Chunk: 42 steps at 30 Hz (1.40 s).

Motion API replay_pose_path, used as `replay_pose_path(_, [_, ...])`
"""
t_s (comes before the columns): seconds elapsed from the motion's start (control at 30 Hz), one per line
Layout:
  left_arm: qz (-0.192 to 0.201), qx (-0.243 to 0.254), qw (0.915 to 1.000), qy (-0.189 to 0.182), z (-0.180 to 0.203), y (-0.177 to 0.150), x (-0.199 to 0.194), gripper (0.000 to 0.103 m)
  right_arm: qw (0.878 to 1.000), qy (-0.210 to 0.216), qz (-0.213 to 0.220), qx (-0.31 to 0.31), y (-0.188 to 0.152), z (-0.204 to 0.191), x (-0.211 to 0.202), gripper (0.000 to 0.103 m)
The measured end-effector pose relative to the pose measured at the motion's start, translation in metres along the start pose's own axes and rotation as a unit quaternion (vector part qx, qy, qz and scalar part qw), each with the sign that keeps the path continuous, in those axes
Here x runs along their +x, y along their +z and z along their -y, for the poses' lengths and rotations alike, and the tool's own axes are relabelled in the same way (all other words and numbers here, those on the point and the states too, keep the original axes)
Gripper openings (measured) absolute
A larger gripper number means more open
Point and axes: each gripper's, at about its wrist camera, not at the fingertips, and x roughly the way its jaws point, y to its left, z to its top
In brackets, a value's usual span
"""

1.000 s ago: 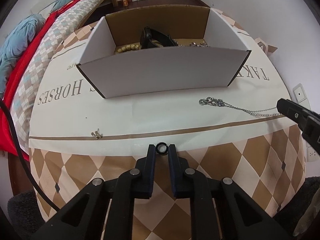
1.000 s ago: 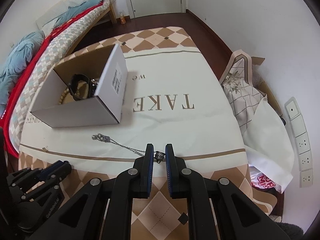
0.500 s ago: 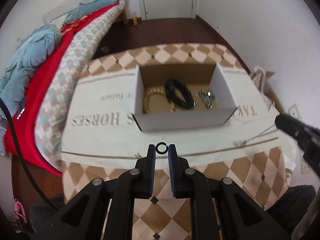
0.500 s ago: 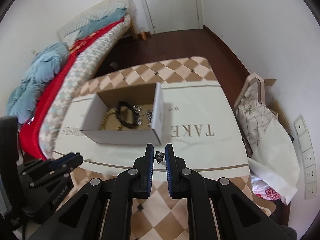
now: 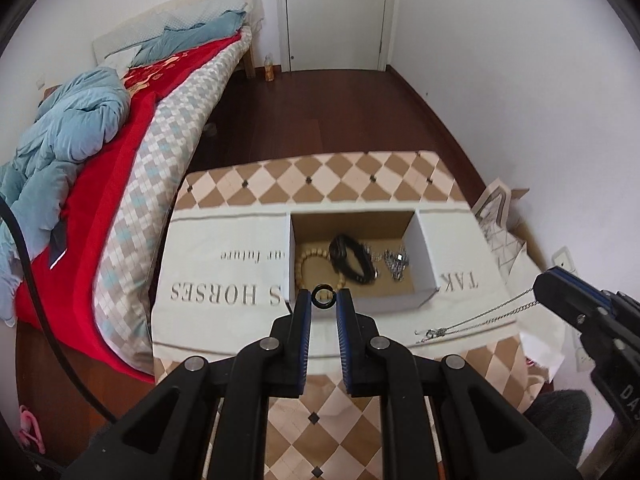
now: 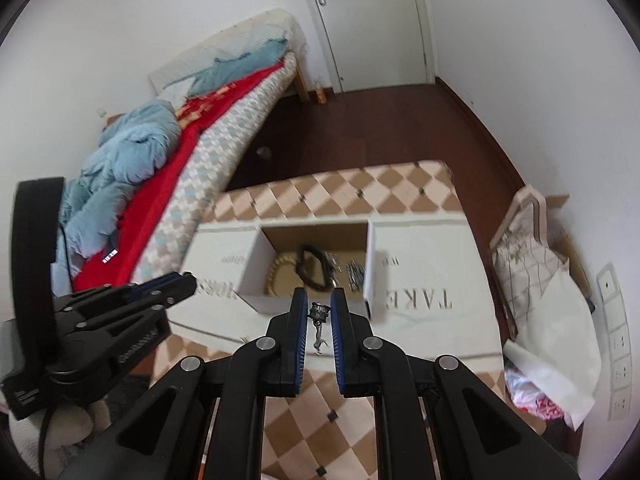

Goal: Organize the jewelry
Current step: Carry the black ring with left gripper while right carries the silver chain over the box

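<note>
My left gripper point(image 5: 323, 297) is shut on a small black ring point(image 5: 323, 296) and holds it high above the table, in front of the open white cardboard box point(image 5: 424, 248). The box holds a beaded bracelet point(image 5: 308, 264), a black band point(image 5: 352, 260) and silver pieces point(image 5: 396, 262). My right gripper point(image 6: 319, 310) is shut on the end piece of a silver necklace point(image 6: 319, 312); its chain point(image 5: 480, 316) hangs down to the tablecloth. The box also shows in the right wrist view point(image 6: 376, 272).
The table has a cream and brown diamond cloth point(image 5: 224, 264) with printed words. A bed with red and blue bedding point(image 5: 80, 152) stands at the left. A bag and papers point(image 6: 540, 280) lie on the floor at the right. A door point(image 5: 336, 12) is at the back.
Both grippers have risen well above the table with their pieces. The necklace has been lifted so that only its far end trails on the cloth.
</note>
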Motion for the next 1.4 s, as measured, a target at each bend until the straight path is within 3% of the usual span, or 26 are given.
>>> replay_pose_path(0.33, [-0.023,-0.024,0.9994,-0.009,-0.027,0.05,0.026,0.01,1.0,0.012,0.0,-0.014,0.065,-0.01,0.026,0.012])
replay_pose_path(0.57, [-0.054,-0.034,0.9978,-0.015,-0.042,0.068,0.064,0.01,0.999,0.005,-0.043,-0.018,0.091,-0.004,0.09,0.012])
replay_pose_path(0.87, [-0.101,-0.039,0.9941,-0.011,-0.051,0.067,0.116,0.01,0.992,0.016,-0.123,-0.015,0.099,0.008,0.177,0.012])
replay_pose_path(1.23, [-0.125,-0.029,0.9917,-0.015,-0.045,0.064,0.138,0.01,0.987,0.048,-0.154,-0.008,0.089,0.007,0.158,0.012])
replay_pose_path(1.4, [-0.136,-0.03,0.99,-0.019,-0.045,0.062,0.146,0.01,0.98,0.041,-0.197,0.007,0.073,0.018,0.173,0.012])
